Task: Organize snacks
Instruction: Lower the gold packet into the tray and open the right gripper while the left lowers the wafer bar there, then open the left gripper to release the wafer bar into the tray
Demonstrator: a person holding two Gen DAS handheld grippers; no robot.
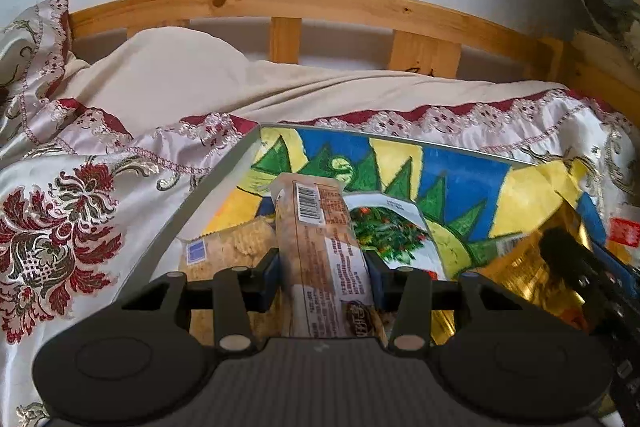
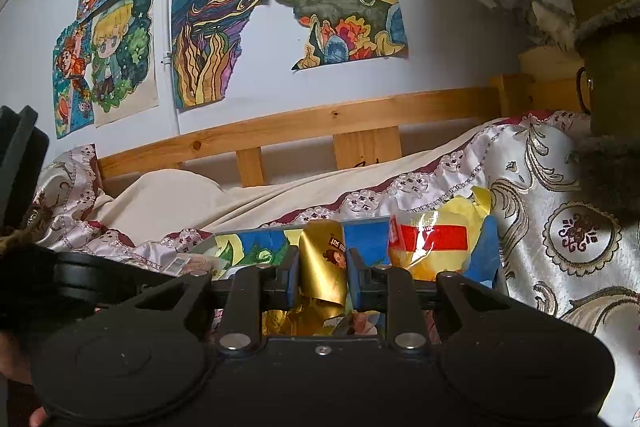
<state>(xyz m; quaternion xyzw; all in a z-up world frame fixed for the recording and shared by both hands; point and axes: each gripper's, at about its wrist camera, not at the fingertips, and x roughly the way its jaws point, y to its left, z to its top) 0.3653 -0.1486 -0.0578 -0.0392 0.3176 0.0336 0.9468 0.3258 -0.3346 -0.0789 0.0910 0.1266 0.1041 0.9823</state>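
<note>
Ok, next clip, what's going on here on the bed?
A person is sorting snacks with a two-finger tool in each hand, over a colourfully painted board lying on the patterned bedspread. The left tool is closed on a long brown snack packet with a barcode, held above the board. The right tool grips a gold foil packet. A yellow and red bag sits just beyond it on the board, and a pale biscuit pack and a white packet lie under the left tool.

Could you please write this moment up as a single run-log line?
left gripper: shut on long brown barcoded snack packet | right gripper: shut on shiny gold foil snack packet | both over colourful painted tray
</note>
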